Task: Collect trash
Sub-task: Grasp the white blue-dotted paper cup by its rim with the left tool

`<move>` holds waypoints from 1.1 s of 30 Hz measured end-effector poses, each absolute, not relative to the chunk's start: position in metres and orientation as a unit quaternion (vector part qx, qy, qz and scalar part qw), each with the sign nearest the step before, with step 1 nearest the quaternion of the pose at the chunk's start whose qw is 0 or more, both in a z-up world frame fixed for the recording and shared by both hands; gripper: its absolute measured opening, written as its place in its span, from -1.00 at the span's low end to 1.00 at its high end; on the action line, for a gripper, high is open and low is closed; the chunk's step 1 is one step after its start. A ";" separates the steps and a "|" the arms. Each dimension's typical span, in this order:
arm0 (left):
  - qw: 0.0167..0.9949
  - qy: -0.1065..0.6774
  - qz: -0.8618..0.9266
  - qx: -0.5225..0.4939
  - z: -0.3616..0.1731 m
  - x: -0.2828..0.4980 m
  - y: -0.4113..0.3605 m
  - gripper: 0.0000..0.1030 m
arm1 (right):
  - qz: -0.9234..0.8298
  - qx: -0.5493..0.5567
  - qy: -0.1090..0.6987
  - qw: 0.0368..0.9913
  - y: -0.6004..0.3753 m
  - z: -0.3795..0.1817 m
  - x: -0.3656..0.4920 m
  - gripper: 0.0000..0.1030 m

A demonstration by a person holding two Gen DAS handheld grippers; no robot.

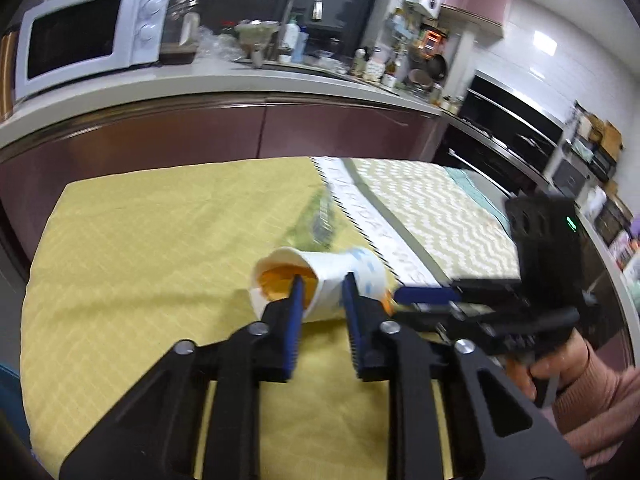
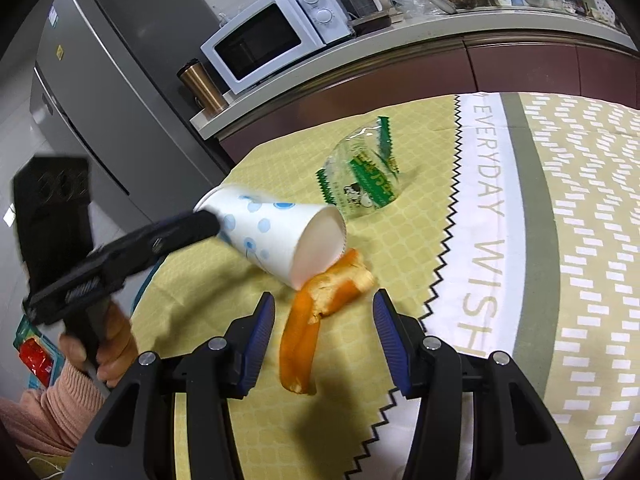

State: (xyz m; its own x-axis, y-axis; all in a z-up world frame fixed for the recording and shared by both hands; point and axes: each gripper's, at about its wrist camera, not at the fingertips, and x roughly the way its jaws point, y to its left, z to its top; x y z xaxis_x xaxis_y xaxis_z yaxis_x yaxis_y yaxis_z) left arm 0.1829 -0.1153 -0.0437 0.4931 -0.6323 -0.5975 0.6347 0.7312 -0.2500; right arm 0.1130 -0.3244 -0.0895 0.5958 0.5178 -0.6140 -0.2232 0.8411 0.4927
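Observation:
A white paper cup [image 1: 340, 270] with blue dots lies on its side on the yellow tablecloth [image 1: 140, 248]. My left gripper [image 1: 323, 290] is shut on its wall, with one finger inside the mouth and one outside. Something orange shows inside the cup. In the right wrist view the cup [image 2: 272, 232] points its white base at my right gripper [image 2: 323, 310], which stands open over a strip of orange peel [image 2: 308, 320]. The left gripper [image 2: 200, 220] holds the cup's far end. A clear plastic wrapper [image 2: 360, 180] with green print lies behind the cup. The right gripper [image 1: 416, 302] shows beside the cup.
A white runner [image 2: 480, 208] with printed letters and a zigzag edge crosses the table. Behind it runs a kitchen counter [image 1: 240, 80] with a microwave [image 1: 88, 32] and a cluttered sink. A grey fridge [image 2: 112, 80] and a copper tumbler [image 2: 202, 86] stand at the left.

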 end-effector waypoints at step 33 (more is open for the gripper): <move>0.854 0.400 -0.331 -0.038 -0.081 0.169 -0.066 -0.49 | 0.271 0.192 0.353 0.875 -0.308 -0.060 0.129 -0.41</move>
